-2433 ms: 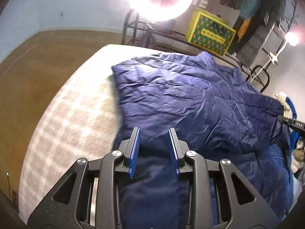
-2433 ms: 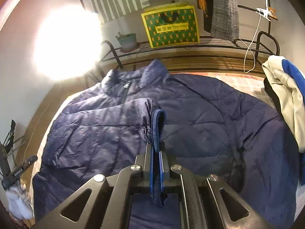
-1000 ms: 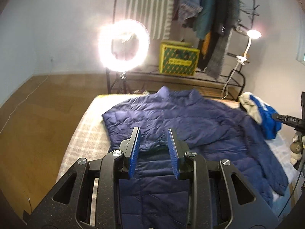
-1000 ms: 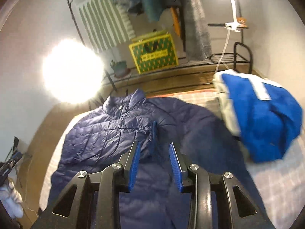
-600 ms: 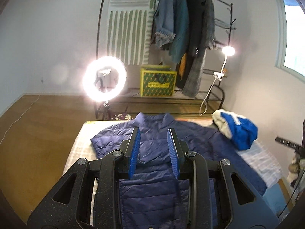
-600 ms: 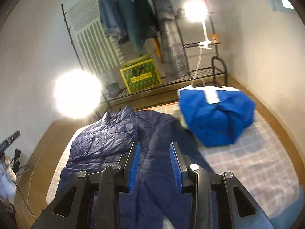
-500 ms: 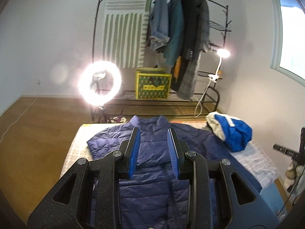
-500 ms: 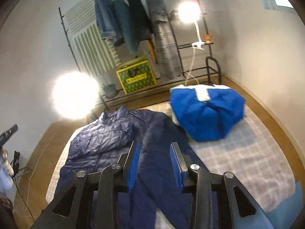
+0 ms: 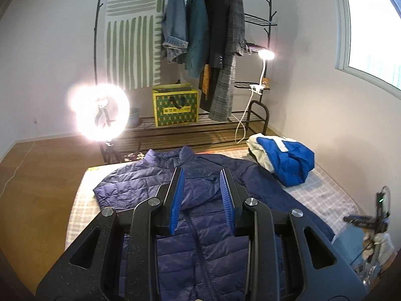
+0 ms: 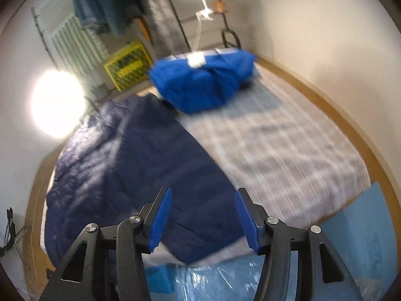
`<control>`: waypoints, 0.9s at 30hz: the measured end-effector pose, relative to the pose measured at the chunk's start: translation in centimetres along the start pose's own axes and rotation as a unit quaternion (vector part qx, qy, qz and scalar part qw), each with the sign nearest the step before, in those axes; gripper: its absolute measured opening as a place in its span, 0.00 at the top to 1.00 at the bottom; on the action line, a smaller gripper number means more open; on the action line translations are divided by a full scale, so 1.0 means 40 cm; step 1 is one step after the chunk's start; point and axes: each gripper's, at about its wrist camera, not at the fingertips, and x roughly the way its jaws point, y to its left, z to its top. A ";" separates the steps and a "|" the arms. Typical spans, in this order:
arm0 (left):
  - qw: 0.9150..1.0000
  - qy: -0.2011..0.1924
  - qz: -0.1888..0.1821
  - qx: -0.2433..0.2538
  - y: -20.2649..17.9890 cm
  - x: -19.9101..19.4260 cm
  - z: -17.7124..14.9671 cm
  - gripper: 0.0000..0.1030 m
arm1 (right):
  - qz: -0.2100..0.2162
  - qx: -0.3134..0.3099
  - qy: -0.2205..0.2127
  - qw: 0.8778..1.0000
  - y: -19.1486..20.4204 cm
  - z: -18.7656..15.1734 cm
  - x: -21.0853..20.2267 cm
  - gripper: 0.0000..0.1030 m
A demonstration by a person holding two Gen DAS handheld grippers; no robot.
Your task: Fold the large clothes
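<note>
A navy quilted puffer jacket [image 9: 205, 195] lies spread on the checked bed [image 9: 323, 190], collar toward the far end, with its left sleeve folded across the chest. It also shows in the blurred right wrist view [image 10: 140, 165]. My left gripper [image 9: 201, 198] is open and empty, held high above the jacket's lower half. My right gripper [image 10: 203, 215] is open wide and empty, above the jacket's near right corner by the bed's edge.
A folded bright blue and white jacket [image 9: 283, 158] sits at the bed's far right corner; it also shows in the right wrist view [image 10: 203, 80]. Behind the bed stand a clothes rack [image 9: 213, 37], a yellow bag [image 9: 175, 107], a ring light [image 9: 100, 113] and a clip lamp [image 9: 265, 55]. A tripod [image 9: 368, 218] stands at right.
My right gripper let go of the folded sleeve cuff, drew back, opened wider and swung down toward the jacket's near right edge. My left gripper rose and pulled back, staying open.
</note>
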 end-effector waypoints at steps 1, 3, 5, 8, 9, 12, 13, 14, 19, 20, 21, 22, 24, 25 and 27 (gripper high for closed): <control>1.000 0.001 -0.001 0.000 -0.007 -0.001 0.001 0.72 | 0.003 0.007 0.014 1.000 -0.025 -0.010 0.022 0.44; 1.000 0.004 -0.004 0.003 -0.028 -0.002 -0.003 0.72 | -0.005 0.028 0.032 0.999 -0.067 -0.030 0.065 0.44; 1.000 0.007 -0.004 0.007 -0.041 -0.006 -0.017 0.72 | 0.000 0.044 0.044 0.998 -0.097 -0.046 0.093 0.44; 1.000 0.018 -0.004 0.007 -0.049 -0.007 -0.054 0.72 | 0.009 0.069 0.063 0.996 -0.133 -0.066 0.134 0.44; 1.000 0.023 -0.006 0.004 -0.048 -0.008 -0.070 0.72 | 0.016 0.077 0.071 0.994 -0.143 -0.073 0.149 0.44; 0.999 0.041 -0.008 -0.002 -0.041 -0.001 -0.134 0.72 | 0.016 0.083 0.084 0.993 -0.151 -0.084 0.179 0.44; 0.999 0.048 -0.007 -0.002 -0.039 0.003 -0.157 0.72 | 0.013 0.081 0.087 0.993 -0.149 -0.086 0.188 0.45; 0.998 0.055 -0.004 0.000 -0.035 0.008 -0.183 0.72 | 0.011 0.078 0.089 0.993 -0.143 -0.088 0.193 0.45; 0.996 0.085 0.000 -0.014 -0.013 0.050 -0.277 0.72 | -0.004 0.052 0.102 0.993 -0.110 -0.090 0.219 0.65; 0.996 0.090 -0.003 -0.023 -0.005 0.061 -0.294 0.72 | -0.006 0.049 0.103 0.993 -0.104 -0.088 0.221 0.68; 0.995 0.094 -0.005 -0.030 0.001 0.071 -0.309 0.72 | -0.004 0.047 0.104 0.993 -0.099 -0.086 0.222 0.78; 0.995 0.096 -0.005 -0.033 0.004 0.079 -0.318 0.72 | 0.003 0.050 0.105 0.993 -0.096 -0.081 0.223 0.91; 0.994 0.101 -0.004 -0.034 0.009 0.092 -0.338 0.72 | 0.014 0.064 0.099 0.993 -0.092 -0.068 0.210 0.92; 0.994 0.103 -0.005 -0.034 0.012 0.101 -0.345 0.72 | 0.022 0.069 0.094 0.993 -0.087 -0.059 0.200 0.93; 0.993 0.107 -0.005 -0.039 0.021 0.121 -0.355 0.72 | 0.028 0.066 0.080 0.994 -0.064 -0.034 0.171 0.94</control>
